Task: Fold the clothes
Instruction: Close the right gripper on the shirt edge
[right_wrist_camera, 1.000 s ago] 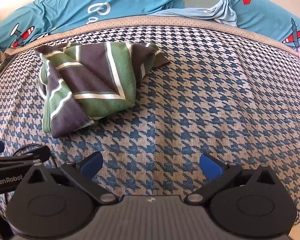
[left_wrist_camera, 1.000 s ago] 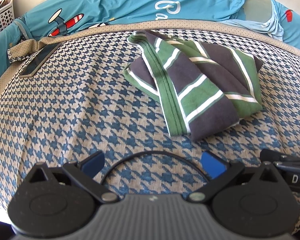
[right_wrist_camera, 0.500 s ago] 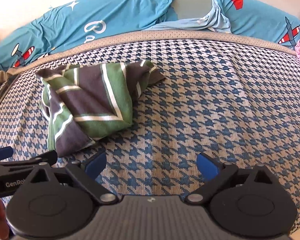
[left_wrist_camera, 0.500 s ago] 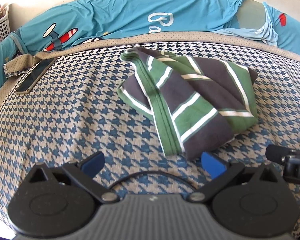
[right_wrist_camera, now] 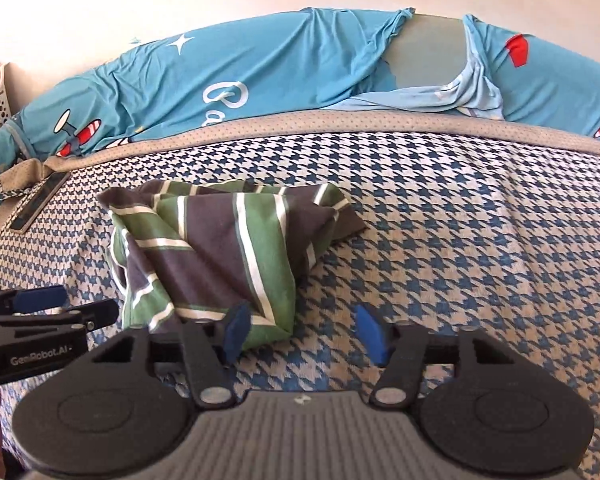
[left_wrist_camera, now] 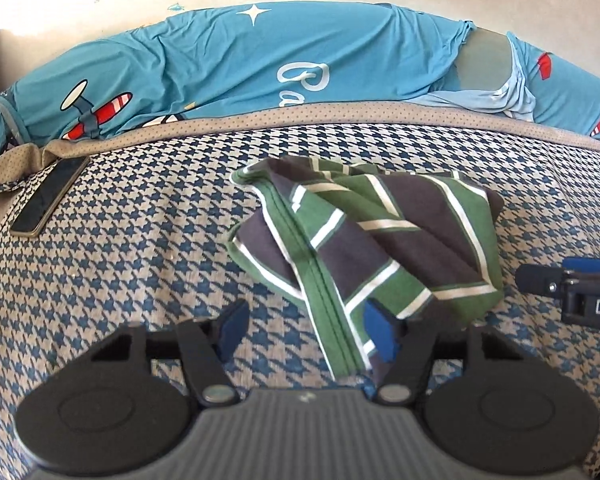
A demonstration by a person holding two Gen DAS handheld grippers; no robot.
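Green-striped folded garment (left_wrist_camera: 380, 236) lies on the houndstooth cover (left_wrist_camera: 140, 248).

Two fisheye wrist views look steeply down and forward from close above a houndstooth bed (left_wrist_camera: 140, 240), side by side, both sharing the striped garment (left_wrist_camera: 380, 240), blue bedding (right_wrist_camera: 260, 80) and wall (right_wrist_camera: 180, 0), each catching the other gripper at its edge.

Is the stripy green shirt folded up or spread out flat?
Folded. The striped shirt lies as a small bundle, its layers stacked, on the checked cushion.
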